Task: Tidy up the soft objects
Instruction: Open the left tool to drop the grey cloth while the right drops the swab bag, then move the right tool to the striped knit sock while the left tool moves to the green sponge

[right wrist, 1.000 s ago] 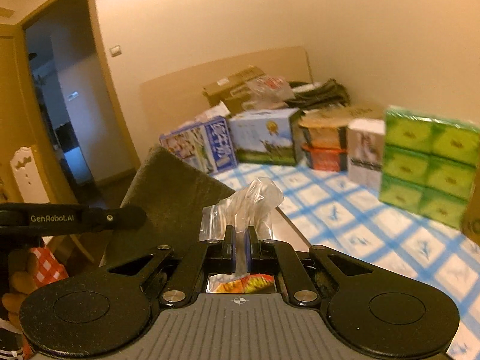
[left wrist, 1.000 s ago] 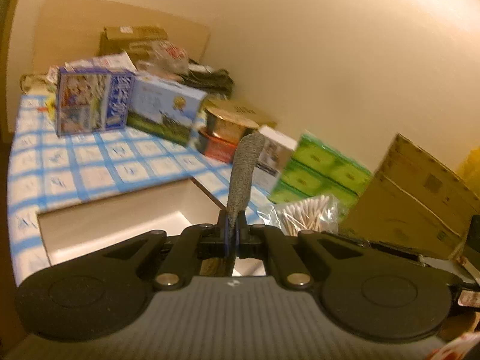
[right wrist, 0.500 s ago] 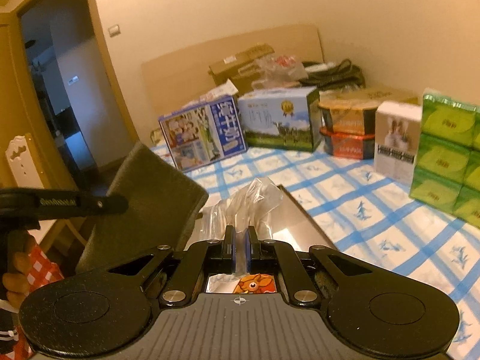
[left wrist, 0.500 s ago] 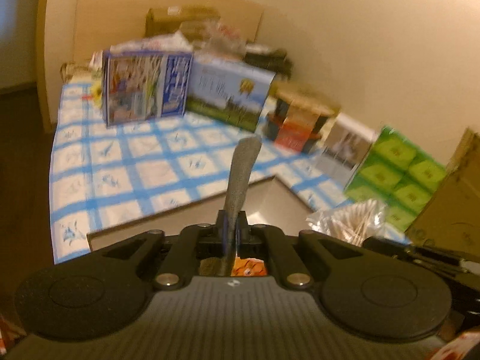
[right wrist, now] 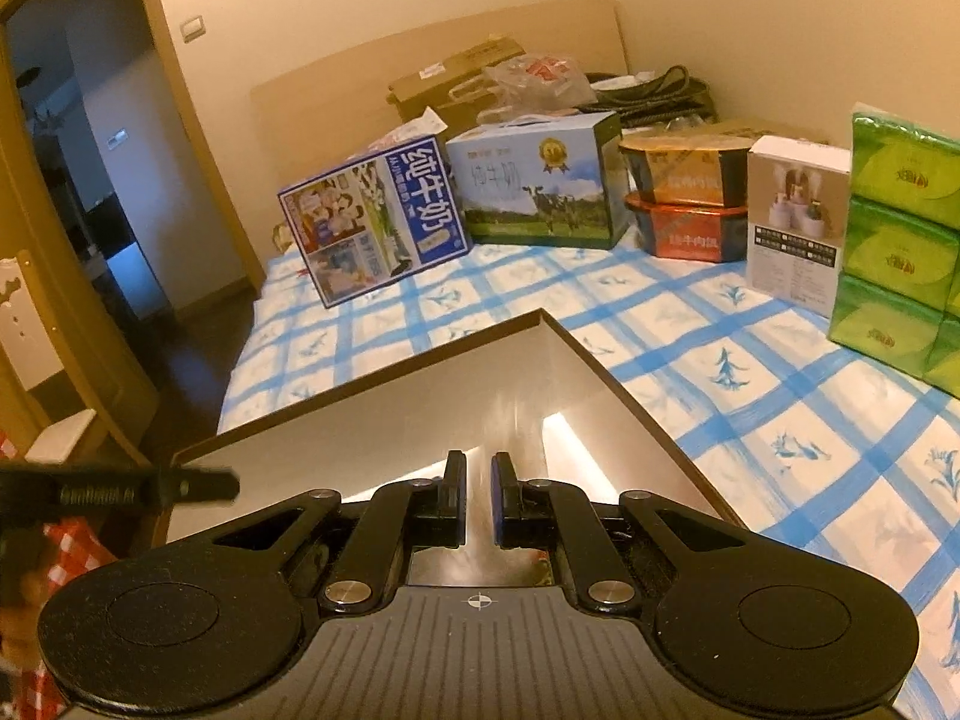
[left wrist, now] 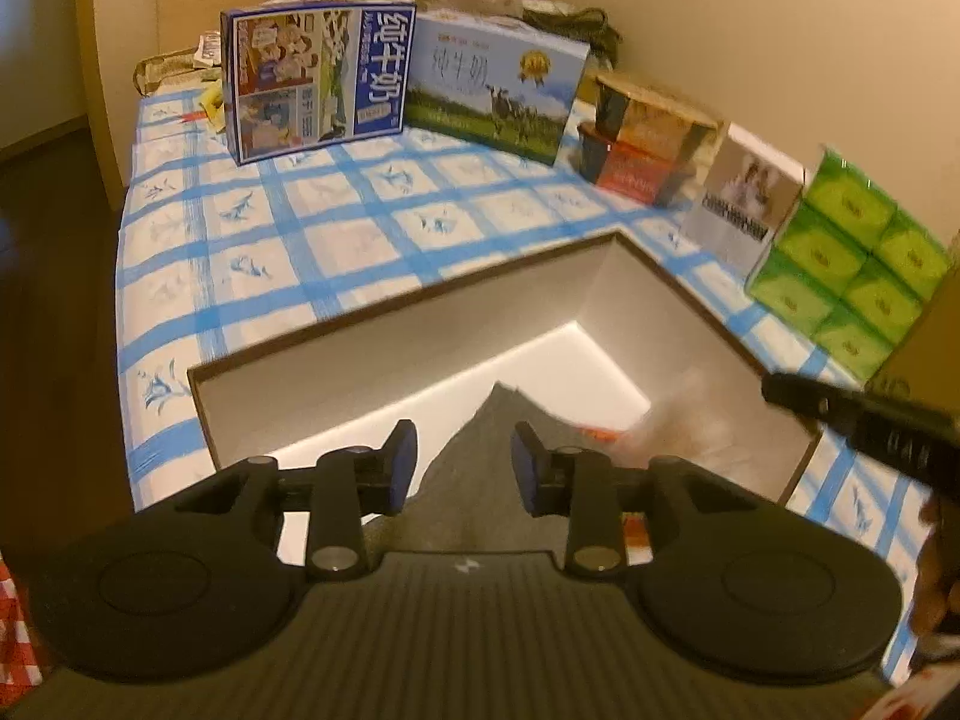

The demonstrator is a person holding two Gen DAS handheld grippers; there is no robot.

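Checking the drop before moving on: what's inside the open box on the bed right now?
In the open box lies a grey cloth, below the left tool, whose jaws are opening. Beside it, a blurred clear plastic bag. The tool body hides the box's near part.

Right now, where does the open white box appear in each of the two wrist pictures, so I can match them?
Left wrist view: the open white box fills the lower middle, its far corner toward the upper right, a grey cloth inside.
Right wrist view: the box sits lower centre, its far corner pointing up; the cloth is not visible.
Shared landmark: the blue milk carton standing on the checked cloth behind the box.
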